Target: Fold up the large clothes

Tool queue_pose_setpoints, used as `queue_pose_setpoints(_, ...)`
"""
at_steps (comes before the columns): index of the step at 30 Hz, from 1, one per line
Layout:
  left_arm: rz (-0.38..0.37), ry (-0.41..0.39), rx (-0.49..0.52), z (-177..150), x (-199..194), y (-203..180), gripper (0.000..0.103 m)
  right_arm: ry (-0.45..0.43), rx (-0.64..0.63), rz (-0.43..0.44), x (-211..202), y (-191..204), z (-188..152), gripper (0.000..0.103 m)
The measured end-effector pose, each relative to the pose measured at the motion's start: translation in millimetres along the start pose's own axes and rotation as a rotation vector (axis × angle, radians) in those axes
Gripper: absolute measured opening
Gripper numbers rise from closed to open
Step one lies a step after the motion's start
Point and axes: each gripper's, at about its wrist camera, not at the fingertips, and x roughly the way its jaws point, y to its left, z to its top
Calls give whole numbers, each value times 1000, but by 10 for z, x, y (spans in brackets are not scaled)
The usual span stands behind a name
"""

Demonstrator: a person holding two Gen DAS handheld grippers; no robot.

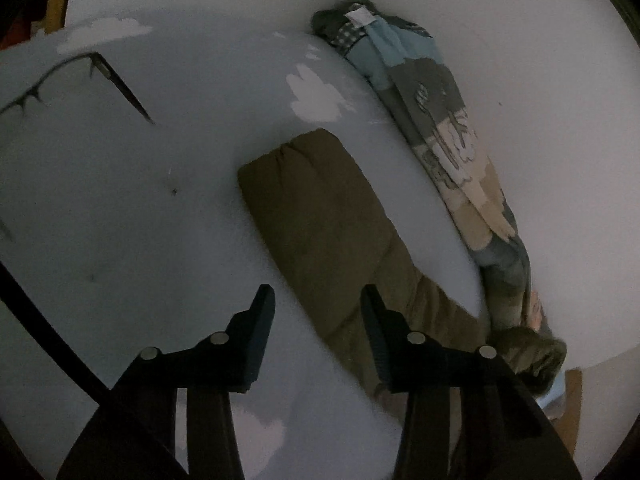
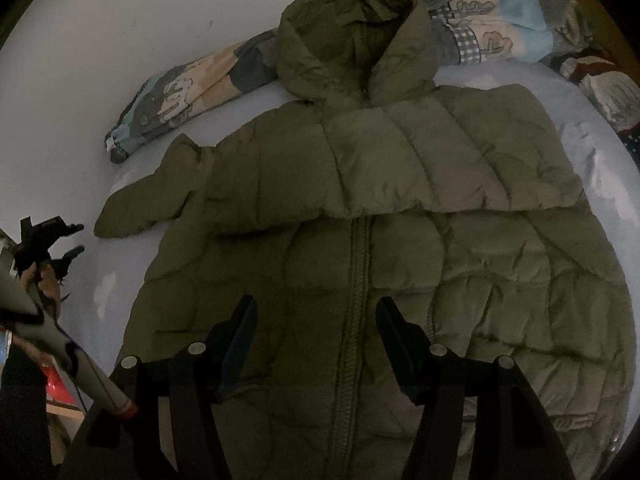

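sleeve vs left fingers: free sleeve (image 1: 320, 216) lies ahead and slightly right of the left gripper (image 1: 318, 320); cuff end points away toward the bed's far edge, armpit end runs back under the right-hand finger.
sleeve long axis: diagonal in the left wrist view, from far left to near right, roughly along the line of the fingers.
nearer hand: left, by judgement; in the right wrist view the left gripper (image 2: 70, 246) hangs just beside that sleeve's cuff (image 2: 120, 220), near the bed's left edge.
left fingers: apart, nothing between the pads; bare sheet (image 1: 160, 200) shows in the gap.
right fingers: right gripper (image 2: 316, 332) apart, poised over the jacket's front zip (image 2: 354, 280); whether the pads touch fabric cannot be told.
jacket position: olive puffer jacket (image 2: 400, 240) flat on the bed, front up, hood (image 2: 352, 36) toward the far edge, hem toward the near edge.
jacket look: quilted, puffy, zipped shut; other sleeve already folded across the chest (image 2: 460, 160), its lower edge straight across the zip.
surroundings: patterned quilt (image 2: 192, 84) rolled along the far edge, behind the hood; pale sheet with cloud print.
step in hand (judged): take the free sleeve near the cuff and carry it inward over the chest.
risk (judged): slippery padded fabric may spring back open.
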Motion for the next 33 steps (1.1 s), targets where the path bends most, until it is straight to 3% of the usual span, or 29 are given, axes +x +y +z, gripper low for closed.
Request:
queue_pose_setpoints(6, 24, -16, -66, 170, 251, 199, 43, 13, 10, 4, 46, -30, 10, 66)
queue_pose_setpoints(11, -1, -42, -80, 311, 439, 231, 43, 22, 21, 10, 76, -69, 22, 66)
queue_pose_setpoints(16, -20, -54, -159, 390, 680, 332, 43, 28, 25, 0, 98, -108, 18, 66)
queue_pose_setpoints(18, -23, -68, -160, 404, 662, 345, 29, 22, 30, -13, 95, -125, 11, 66)
queue_pose_setpoints(21, -28, -80, -112, 426, 586, 234, 16, 5, 44, -33, 67, -196, 41, 66)
queue_pose_setpoints(25, -32, -118, -34, 401, 337, -10, 15, -26, 98, -56, 13, -355, 112, 66)
queue_pose_setpoints(33, -77, -192, 164, 239, -439, -929, 14, -142, 182, -115, -315, -624, 263, 66)
